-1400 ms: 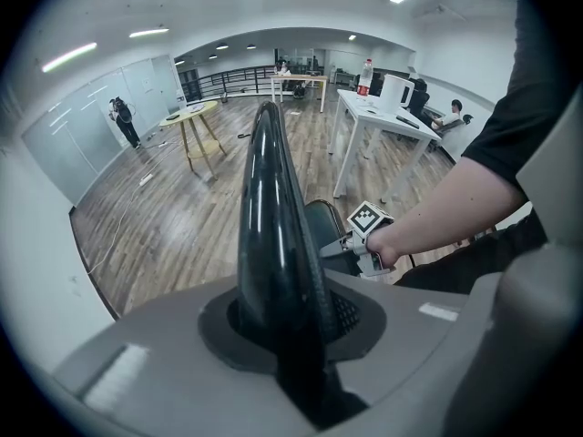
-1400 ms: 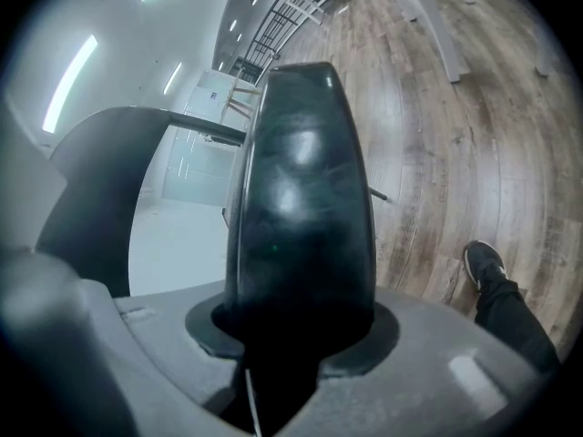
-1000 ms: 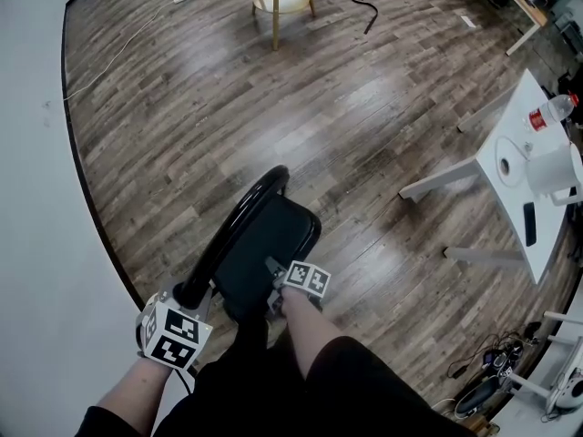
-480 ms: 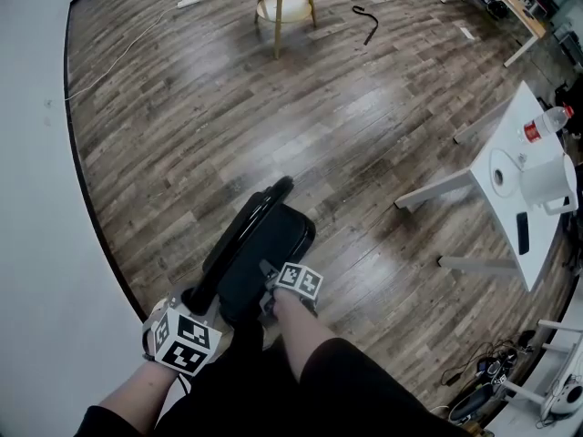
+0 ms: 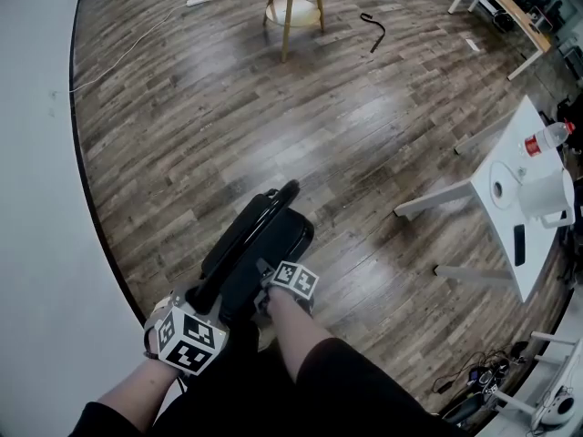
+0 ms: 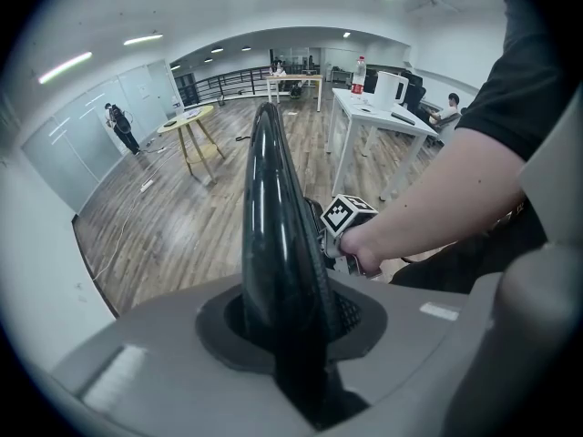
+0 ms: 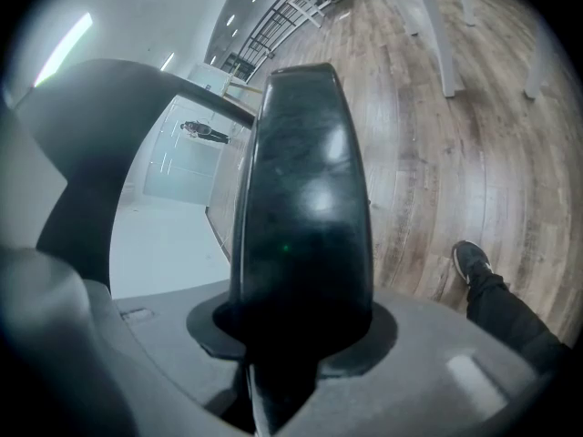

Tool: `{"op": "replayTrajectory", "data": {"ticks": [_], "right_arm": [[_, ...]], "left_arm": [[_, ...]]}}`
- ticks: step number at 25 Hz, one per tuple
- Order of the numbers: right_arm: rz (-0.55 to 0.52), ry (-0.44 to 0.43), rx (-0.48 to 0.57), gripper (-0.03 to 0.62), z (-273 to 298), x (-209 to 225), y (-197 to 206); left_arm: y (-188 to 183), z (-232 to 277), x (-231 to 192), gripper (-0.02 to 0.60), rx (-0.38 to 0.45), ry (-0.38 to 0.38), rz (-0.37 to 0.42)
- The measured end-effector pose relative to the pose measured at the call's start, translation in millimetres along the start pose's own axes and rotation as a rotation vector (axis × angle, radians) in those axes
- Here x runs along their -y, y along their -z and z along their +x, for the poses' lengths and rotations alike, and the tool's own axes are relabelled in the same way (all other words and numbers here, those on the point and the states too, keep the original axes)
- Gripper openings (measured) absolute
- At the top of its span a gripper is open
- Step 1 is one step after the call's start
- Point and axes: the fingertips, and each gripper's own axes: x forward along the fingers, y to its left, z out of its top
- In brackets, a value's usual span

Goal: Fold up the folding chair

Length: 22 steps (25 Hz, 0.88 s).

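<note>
folding chair [image 5: 264, 235] at six o'clock, almost folded, looks rigid and fairly heavy: left gripper [image 5: 194, 300] clamped on its slick back rail [image 6: 273, 244], right gripper [image 5: 267, 291] clenched on the seat [image 7: 305, 226].

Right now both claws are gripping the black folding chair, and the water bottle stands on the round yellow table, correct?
Wrong table: the head view shows the water bottle on the white table at the right. The rest holds: the left claw and right claw both grip the folding chair.
</note>
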Motion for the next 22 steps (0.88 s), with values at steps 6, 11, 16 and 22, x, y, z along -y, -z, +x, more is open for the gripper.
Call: {"op": "replayTrajectory", "data": {"ticks": [6,11,16,22], "right_arm": [[0.002,0.025,-0.002,0.156,1.2,-10.5,-1.0],[0.002,0.052,-0.003,0.156,4.7,-20.9,-0.6],[0.002,0.075,-0.001,0.156,7.3,-28.6,-2.7],[-0.001,0.103,0.0,0.156,11.8,-41.7,-2.4]], "left_arm": [[-2.5,-2.2,0.5,0.081,0.002,-0.005,-0.001],[-2.5,-3.8,-1.7,0.08,0.003,-0.011,-0.005],[-4.1,-5.2,-5.0,0.077,0.009,-0.013,-0.014],[-3.9,-7.5,-8.7,0.075,0.014,-0.023,-0.015]]}}
